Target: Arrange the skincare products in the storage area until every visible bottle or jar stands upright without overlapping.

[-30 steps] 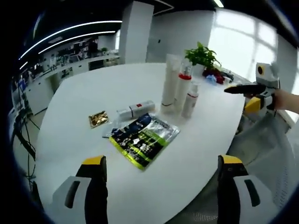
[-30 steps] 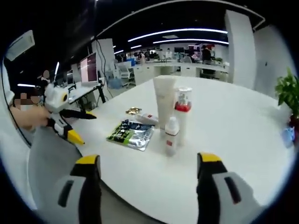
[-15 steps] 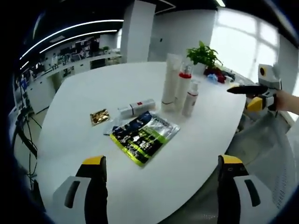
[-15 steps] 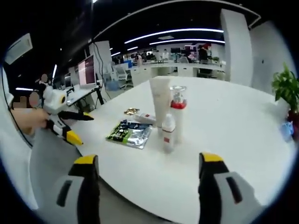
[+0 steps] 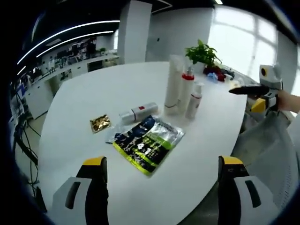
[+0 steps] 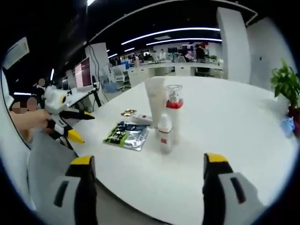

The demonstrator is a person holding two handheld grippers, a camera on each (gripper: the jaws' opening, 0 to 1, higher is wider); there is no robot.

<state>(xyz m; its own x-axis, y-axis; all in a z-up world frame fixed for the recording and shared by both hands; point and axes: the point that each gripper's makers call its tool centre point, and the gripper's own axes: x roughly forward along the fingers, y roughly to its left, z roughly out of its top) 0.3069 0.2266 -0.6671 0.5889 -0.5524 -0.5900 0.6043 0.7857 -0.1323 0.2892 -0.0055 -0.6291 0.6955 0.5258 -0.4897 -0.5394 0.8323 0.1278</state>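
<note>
3 containers stand upright in a tight cluster on the white table [image 5: 93, 93] in the left gripper view: a tall white tube [image 5: 172, 84], a red-capped bottle [image 5: 184, 91] just beside it, and a small white bottle [image 5: 193, 101] nearest the table edge. A silver tube [image 5: 138, 112] lies on its side near them, touching the foil sachet [image 5: 147, 143] (dark with green print); a gold packet [image 5: 100, 123] sits apart from both. The left gripper [image 5: 159, 187] is spread wide, holding nothing, above the near table edge. The right gripper [image 5: 255, 91] shows off the table's edge.

In the right gripper view, the right gripper [image 6: 147, 192] is spread, empty, facing the same 3 uprights. The left gripper [image 6: 63, 124] hangs beside the table.
</note>
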